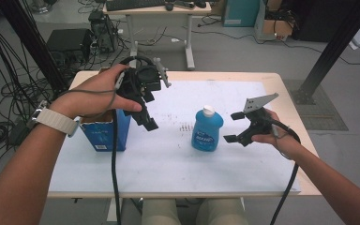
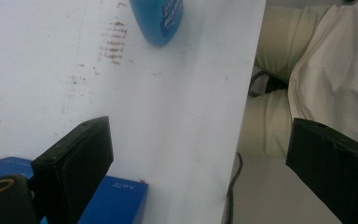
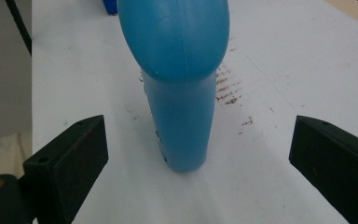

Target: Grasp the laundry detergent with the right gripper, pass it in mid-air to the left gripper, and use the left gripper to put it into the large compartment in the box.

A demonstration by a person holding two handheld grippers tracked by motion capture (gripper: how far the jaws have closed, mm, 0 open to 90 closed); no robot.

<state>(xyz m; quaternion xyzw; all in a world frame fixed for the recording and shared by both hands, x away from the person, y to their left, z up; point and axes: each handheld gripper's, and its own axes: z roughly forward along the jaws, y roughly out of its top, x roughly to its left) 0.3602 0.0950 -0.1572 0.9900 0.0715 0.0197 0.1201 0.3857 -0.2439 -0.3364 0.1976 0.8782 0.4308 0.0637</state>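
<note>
Both tools wide: right tool (image 1: 231, 127) beside upright blue bottle (image 1: 206, 129), left tool (image 1: 146, 105) above box (image 1: 104, 132)

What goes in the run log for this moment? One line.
left gripper: open, above blue box | right gripper: open, beside upright blue bottle, not touching | white mat

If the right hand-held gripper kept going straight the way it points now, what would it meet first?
Most likely the blue bottle: it stands upright, centred between the open jaws of the right hand-held gripper.
</note>
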